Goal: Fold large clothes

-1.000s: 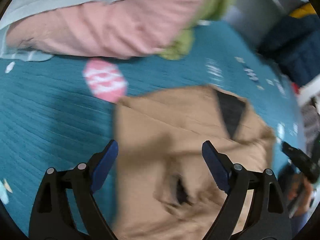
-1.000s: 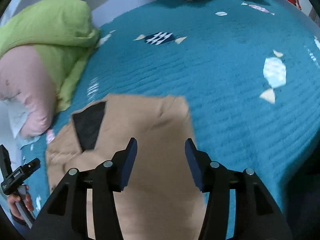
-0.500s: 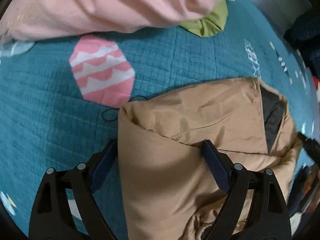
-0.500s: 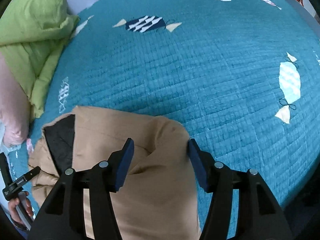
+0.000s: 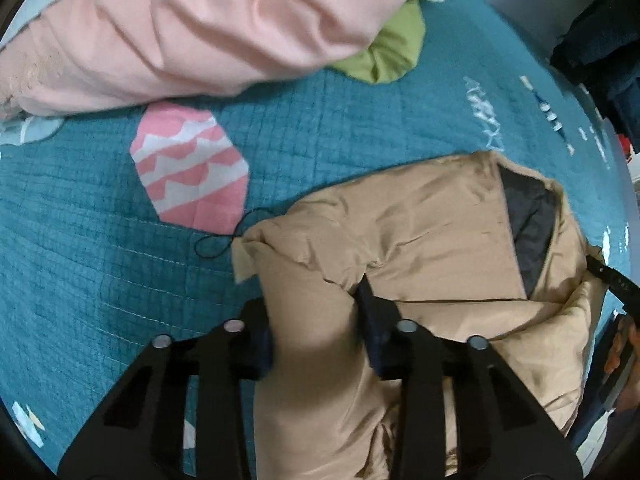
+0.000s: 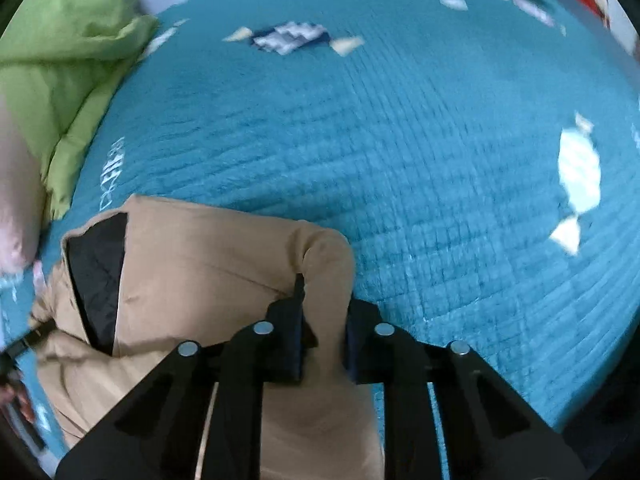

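Note:
A tan padded jacket (image 5: pixel 432 248) with a dark lining (image 5: pixel 528 220) lies partly folded on a teal quilt (image 5: pixel 100 240). My left gripper (image 5: pixel 316 320) is shut on the jacket's near left edge, with a fold of tan fabric pinched between the blue pads. In the right wrist view the same jacket (image 6: pixel 200 256) shows its dark lining (image 6: pixel 98 276) at the left. My right gripper (image 6: pixel 324 328) is shut on the jacket's near right corner fold.
A pink pillow (image 5: pixel 208 24) and a green duvet (image 5: pixel 384 48) lie at the far side of the quilt; the duvet (image 6: pixel 60 60) fills the upper left of the right wrist view. A pink patch (image 5: pixel 188 168) is sewn into the quilt. Dark clothes (image 5: pixel 600 32) sit far right.
Both grippers have closed on the jacket's near edge, each pinching a fold of tan fabric. Both were open around the fabric half a second ago.

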The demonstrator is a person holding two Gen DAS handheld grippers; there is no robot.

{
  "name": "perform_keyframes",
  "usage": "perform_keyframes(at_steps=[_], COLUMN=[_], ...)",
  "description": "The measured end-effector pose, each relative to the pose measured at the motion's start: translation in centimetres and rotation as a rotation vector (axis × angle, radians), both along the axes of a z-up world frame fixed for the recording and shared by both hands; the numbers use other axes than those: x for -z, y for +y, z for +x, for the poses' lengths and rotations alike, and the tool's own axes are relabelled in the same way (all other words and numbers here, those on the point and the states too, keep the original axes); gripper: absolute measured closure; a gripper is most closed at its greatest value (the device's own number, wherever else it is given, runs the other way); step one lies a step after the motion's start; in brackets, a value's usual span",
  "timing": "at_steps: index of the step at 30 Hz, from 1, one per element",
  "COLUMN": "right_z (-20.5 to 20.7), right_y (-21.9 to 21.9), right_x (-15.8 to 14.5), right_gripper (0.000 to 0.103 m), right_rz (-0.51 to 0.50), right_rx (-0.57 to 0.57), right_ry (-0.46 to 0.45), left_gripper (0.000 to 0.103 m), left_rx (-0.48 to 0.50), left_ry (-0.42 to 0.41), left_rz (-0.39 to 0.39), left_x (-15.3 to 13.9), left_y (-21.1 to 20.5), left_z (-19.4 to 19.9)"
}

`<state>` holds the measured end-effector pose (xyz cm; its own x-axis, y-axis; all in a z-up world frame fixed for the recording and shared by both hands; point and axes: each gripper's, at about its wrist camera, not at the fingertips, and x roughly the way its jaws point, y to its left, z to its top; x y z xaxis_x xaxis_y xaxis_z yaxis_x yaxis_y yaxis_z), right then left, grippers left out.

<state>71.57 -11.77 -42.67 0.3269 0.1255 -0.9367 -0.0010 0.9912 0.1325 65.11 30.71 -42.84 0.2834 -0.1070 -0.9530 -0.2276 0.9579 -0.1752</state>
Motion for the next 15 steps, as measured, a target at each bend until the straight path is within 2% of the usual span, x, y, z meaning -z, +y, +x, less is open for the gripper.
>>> perform_keyframes(at_steps=[4,8,11,15], right_z=[-1.4,-2.9,-4.5,-7.1], right_y=[-0.1,-0.5,-0.7,-1.3], right_x=[-2.5,-5.1,-7.2,-10.3], right_gripper=[0.090,0.090,0.091,0.091], right_rz=[0.013,0.055,0.080,0.132], right_rx=[-0.005,-0.010,-0.014,-0.012], right_ry=[-0.091,-0.163,-0.212,-0.260], left_gripper=[0.079,0.081,0.081,0.082], left_rx=[0.014,0.009,0.018,0.039], left_ry=[-0.067,-0.140,-0.184,-0.246], left_rz=[-0.006,-0.046,-0.036,-0.059], left_x=[-1.9,-4.7,-6.6,-10.0], left_y=[0.0,0.0,-0.5,-0.7], left_z=[-1.0,-2.6,-3.9,-6.9])
